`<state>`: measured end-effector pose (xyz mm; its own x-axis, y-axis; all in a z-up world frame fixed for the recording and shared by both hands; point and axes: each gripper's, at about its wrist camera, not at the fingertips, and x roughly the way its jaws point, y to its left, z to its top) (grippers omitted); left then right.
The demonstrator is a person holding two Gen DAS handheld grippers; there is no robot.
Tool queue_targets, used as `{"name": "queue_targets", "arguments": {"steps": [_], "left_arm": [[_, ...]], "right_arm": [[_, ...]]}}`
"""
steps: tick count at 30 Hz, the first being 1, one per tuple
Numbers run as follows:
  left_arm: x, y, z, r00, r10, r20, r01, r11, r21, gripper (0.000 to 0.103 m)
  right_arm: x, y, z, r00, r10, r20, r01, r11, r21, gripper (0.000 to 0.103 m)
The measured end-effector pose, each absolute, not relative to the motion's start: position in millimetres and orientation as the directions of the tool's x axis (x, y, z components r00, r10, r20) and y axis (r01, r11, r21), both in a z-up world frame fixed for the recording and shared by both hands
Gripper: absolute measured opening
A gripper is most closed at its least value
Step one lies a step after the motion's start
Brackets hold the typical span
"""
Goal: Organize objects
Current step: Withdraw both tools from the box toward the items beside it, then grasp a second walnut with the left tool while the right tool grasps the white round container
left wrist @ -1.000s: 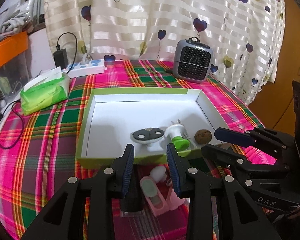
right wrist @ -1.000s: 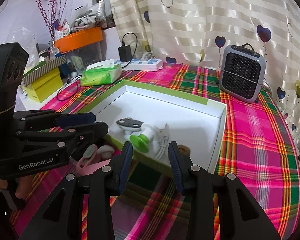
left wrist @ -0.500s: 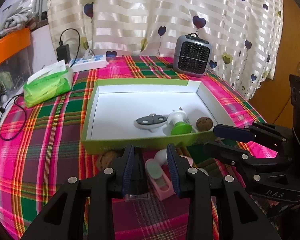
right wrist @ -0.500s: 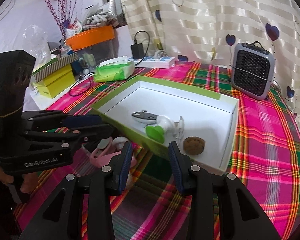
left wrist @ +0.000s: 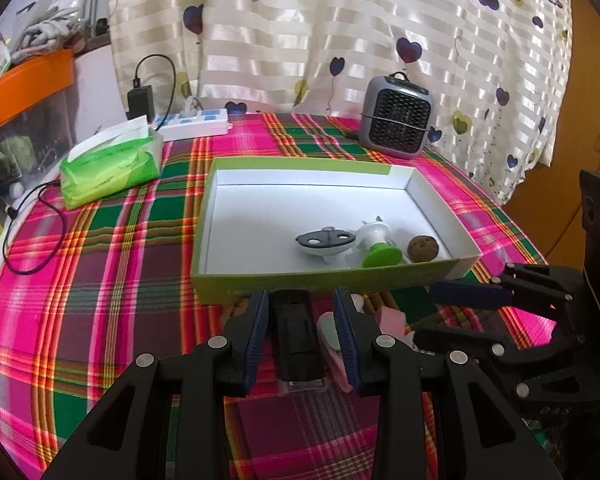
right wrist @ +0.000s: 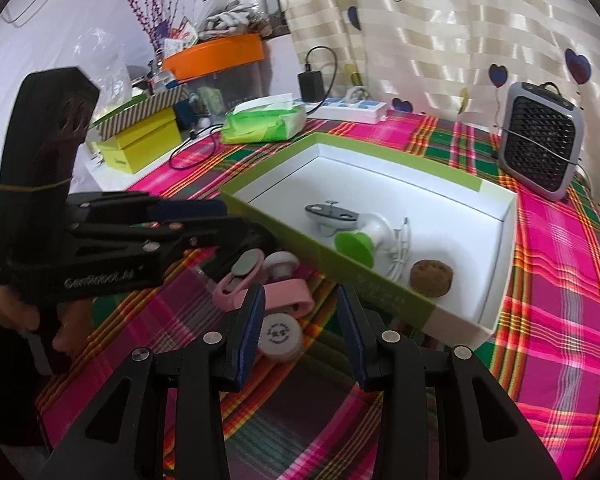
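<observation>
Currently the left tongs (left wrist: 301, 334) hang open and empty over a black clip (left wrist: 296, 340), its long axis running along the fingers; right tongs (right wrist: 301, 330), open and empty, sit beside it.

pink-green plaid tablecloth (left wrist: 112, 248), lime-and-white box (left wrist: 316, 280), heart-dotted cream striped curtain (left wrist: 300, 32).

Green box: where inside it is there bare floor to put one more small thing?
The green box has bare white floor along its far wall and left side. Its near right corner is crowded: grey holder, green-capped piece, brown ball. Outside, below the near wall, pink clips and a round tin crowd the cloth.
</observation>
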<state>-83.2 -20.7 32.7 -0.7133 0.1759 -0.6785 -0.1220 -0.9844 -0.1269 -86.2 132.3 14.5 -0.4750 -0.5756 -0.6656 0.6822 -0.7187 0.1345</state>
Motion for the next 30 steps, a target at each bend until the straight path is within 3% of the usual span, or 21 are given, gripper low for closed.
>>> {"name": "queue_targets", "arguments": {"steps": [30], "left_arm": [[-94.4,-44.0,18.6,-0.692,0.067,-0.719,-0.010,-0.996,-0.084,0.034]], "right_arm": [[-82.8,120.7,2.9,-0.405,-0.543,-0.735,0.716,-0.689,0.114,0.039]]}}
